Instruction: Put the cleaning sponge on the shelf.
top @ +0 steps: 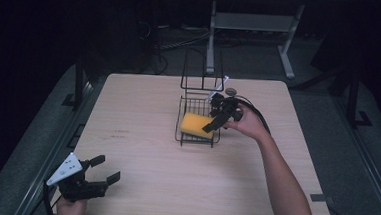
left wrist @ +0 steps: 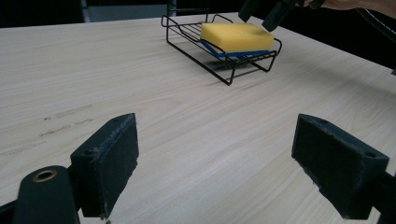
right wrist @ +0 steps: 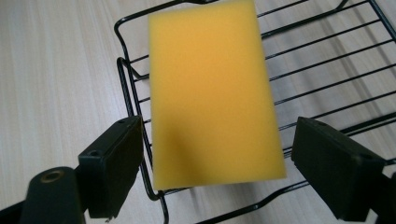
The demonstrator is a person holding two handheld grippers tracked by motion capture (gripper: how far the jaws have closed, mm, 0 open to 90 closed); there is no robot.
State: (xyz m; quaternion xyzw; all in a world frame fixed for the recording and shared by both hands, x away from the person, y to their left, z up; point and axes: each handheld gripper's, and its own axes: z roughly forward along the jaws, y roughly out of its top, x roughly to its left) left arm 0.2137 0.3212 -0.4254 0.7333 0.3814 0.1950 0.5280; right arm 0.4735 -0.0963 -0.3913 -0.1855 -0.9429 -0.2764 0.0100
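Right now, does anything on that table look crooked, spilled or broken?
Mostly no. The yellow sponge with a blue underside lies slightly askew in the black wire basket, one end riding up on the rim rather than flat. The right gripper hangs open over it; the left gripper is open near the table's edge. Nothing spilled or damaged.

No readable text, label or number anywhere.

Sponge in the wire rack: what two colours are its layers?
Yellow on top, blue underneath; the sponge shows both best in the left gripper view.
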